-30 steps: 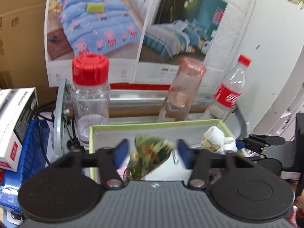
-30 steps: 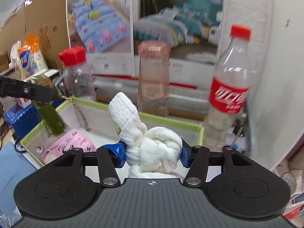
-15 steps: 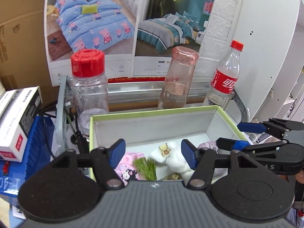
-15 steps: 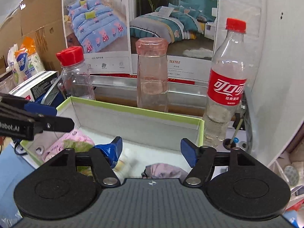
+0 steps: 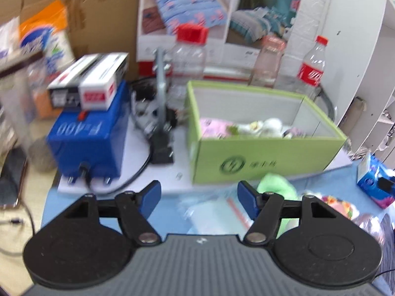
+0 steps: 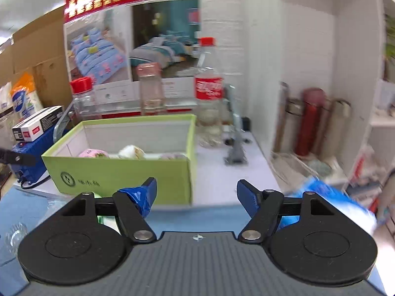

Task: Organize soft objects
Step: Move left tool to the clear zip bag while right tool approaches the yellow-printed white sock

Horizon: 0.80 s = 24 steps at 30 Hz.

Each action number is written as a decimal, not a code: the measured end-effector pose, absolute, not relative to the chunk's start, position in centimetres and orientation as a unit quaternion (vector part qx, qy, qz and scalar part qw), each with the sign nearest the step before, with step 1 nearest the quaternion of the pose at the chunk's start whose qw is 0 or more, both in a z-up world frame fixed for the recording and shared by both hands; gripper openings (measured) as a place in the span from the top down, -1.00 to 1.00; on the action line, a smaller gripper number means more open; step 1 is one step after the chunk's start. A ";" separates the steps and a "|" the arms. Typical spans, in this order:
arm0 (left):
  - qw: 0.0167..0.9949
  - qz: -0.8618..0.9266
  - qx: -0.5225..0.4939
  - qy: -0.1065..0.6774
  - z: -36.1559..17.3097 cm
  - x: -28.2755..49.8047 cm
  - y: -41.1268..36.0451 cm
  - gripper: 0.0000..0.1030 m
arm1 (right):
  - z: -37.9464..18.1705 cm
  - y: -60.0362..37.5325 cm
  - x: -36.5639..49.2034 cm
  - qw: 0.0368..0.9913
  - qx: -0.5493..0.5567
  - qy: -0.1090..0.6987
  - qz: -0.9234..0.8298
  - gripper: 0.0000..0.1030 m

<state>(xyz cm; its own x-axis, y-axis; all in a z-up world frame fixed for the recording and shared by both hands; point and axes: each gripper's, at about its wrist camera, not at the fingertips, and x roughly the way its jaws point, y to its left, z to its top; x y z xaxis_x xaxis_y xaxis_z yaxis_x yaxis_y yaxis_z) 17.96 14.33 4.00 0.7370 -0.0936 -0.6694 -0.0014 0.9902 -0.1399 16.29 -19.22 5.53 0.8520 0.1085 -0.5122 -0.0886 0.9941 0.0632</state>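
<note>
The left gripper (image 5: 198, 198) is opening and nothing is between its blue pads; it hangs over the blue mat (image 5: 167, 212), in front of the green box (image 5: 266, 155). The right gripper (image 6: 196, 196) is opening too, its jaws are wide and empty, and it points at the near right corner of the same box.

The box stands on a white board (image 6: 222, 172), its top is open. Inside it lie soft things in a row against the near wall: a pink toy (image 5: 213, 128) at the left, a white knotted cloth (image 5: 264, 125) in the middle and a small purple piece (image 5: 293, 132) at the right. In the right view the pink toy (image 6: 92, 153) and the white cloth (image 6: 130, 151) show just over the box wall.

Left of the box sits a blue machine (image 5: 88, 143) with a white carton (image 5: 91, 83) on top. Behind the box stand three bottles: a jar with a red cap (image 5: 190, 56), a pink bottle (image 5: 267, 64) and a cola bottle (image 5: 312, 66).

On the mat in front of the box, a green cloth (image 5: 276, 187) lies just beside the right pad of the left gripper. A clear bag (image 5: 217, 212) lies under this gripper; it is blurred. A small blue pack (image 5: 372, 180) lies at the right edge.
</note>
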 end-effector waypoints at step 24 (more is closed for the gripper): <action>0.853 -0.081 0.044 0.514 -2.6 25.7 9.6 -0.46 | 1.5 -21.5 13.3 0.956 0.083 0.282 0.003 -0.15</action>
